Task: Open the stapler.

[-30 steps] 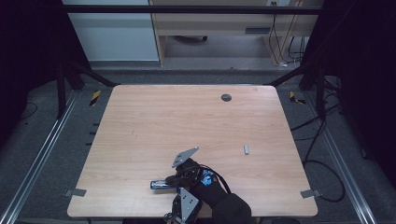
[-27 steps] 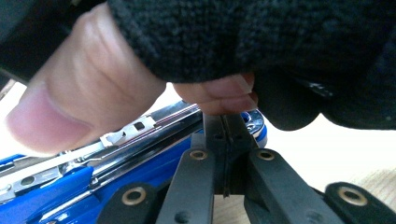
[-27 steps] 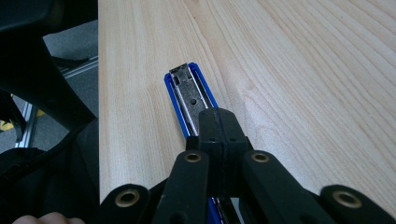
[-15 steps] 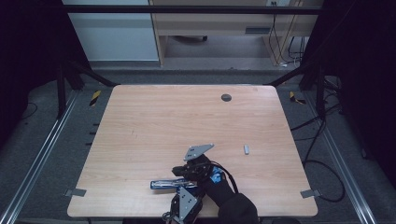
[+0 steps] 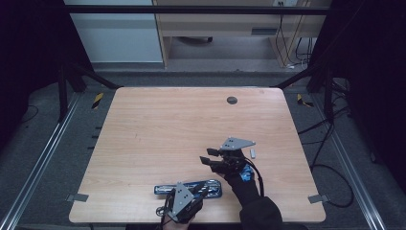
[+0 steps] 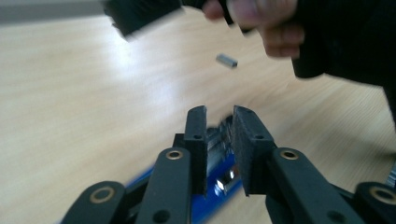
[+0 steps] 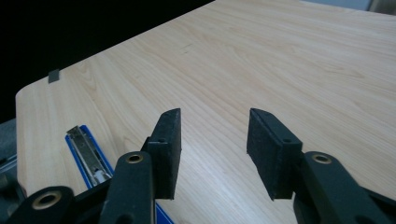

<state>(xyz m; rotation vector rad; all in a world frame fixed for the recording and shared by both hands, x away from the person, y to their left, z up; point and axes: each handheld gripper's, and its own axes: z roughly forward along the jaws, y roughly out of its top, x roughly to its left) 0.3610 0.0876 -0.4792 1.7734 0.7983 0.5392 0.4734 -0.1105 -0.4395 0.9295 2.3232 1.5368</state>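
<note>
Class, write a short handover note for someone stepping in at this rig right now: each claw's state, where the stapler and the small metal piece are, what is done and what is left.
Left claw: jaws have just been opening, now slightly apart above the blue stapler; pads not pressing on it.
Right claw: jaws have just been opening, now wide and empty, above the table, away from the stapler.
Stapler: lies flat near the table's near edge, opened out, its metal channel showing.
Small metal piece: lies alone on the wood, right of the right claw.
Done: both claws have let go of the stapler.
Left: probably fetching the small metal piece; its purpose cannot be told.
</note>
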